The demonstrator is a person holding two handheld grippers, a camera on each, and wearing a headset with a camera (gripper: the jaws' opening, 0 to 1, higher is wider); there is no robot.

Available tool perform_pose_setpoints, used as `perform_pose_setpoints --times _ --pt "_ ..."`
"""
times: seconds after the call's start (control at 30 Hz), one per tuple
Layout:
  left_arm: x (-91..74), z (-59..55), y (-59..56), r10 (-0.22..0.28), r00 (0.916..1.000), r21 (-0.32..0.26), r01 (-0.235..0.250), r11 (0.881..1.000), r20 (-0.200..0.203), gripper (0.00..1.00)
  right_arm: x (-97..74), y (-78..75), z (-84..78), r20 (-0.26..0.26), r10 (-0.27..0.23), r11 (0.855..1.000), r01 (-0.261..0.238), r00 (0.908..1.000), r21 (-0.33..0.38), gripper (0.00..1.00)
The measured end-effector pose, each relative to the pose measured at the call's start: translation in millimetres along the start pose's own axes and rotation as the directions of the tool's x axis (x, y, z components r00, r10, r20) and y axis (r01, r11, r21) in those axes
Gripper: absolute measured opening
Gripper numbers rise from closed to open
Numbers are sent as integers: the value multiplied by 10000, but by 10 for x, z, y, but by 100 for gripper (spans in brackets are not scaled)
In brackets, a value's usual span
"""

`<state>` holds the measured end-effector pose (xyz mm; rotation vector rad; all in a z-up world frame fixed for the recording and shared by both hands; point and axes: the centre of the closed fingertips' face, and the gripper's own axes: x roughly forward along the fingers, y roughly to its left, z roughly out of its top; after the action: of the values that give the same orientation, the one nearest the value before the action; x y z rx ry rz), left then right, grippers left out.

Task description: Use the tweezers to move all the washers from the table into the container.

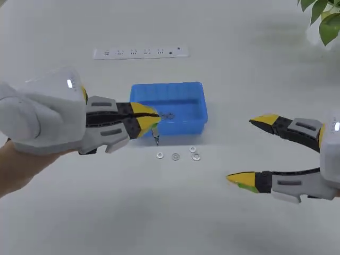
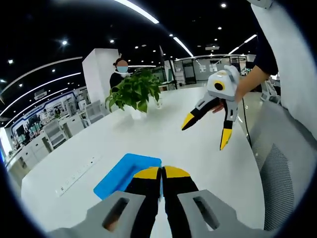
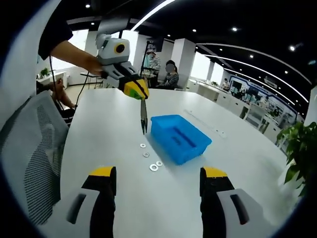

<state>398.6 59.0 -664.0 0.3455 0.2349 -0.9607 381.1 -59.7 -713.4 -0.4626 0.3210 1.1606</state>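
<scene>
Several small metal washers (image 1: 176,156) lie on the white table just in front of a blue container (image 1: 169,109). My left gripper (image 1: 150,121) is shut on a pair of tweezers (image 1: 155,137), which point down just above the leftmost washer, by the container's front wall. At least one washer (image 1: 168,116) seems to lie inside the container. My right gripper (image 1: 241,150) is open and holds nothing, well to the right of the washers. In the right gripper view the tweezers (image 3: 143,116) hang over the washers (image 3: 146,154) beside the container (image 3: 179,138).
A white power strip (image 1: 141,52) lies behind the container. A potted plant (image 1: 321,18) stands at the far right corner. A mesh office chair (image 3: 34,148) stands at the table's edge, and people sit in the background.
</scene>
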Motion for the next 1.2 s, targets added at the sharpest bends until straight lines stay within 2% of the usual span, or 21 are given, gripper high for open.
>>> perform_pose_setpoints --times 0.1,0.3,0.43,0.53,0.63,0.87,1.07,1.2 --pt "1 -57 -11 13 10000 -98 -12 10000 42 5 -14 58 -82 -185 188 9997 -185 9997 135 75" --pt "49 -158 -86 -109 9999 -145 108 9998 -45 5 -51 102 -173 -319 149 9987 -133 9994 492 87" --pt "81 -207 -124 -147 9998 -137 146 9998 -102 5 -44 184 -267 -470 326 9975 -295 9984 644 90" --pt "102 -230 -150 -281 9995 -37 281 9996 -133 5 -26 236 -331 -652 480 9965 -434 9967 710 94" --pt "120 -263 -146 -324 9992 95 327 9994 -216 5 8 274 -346 -615 492 9952 -437 9969 878 100" --pt "138 -286 -102 -260 9994 119 263 9996 -232 5 80 385 -316 -461 792 9912 -738 9958 1101 100" --pt "171 -304 -98 -304 9993 -28 303 9995 -234 5 90 370 -344 -529 811 9911 -749 9953 1096 99" --pt "191 -302 -89 -319 9993 70 320 9995 -219 5 95 382 -354 -558 880 9902 -812 9946 1138 99"
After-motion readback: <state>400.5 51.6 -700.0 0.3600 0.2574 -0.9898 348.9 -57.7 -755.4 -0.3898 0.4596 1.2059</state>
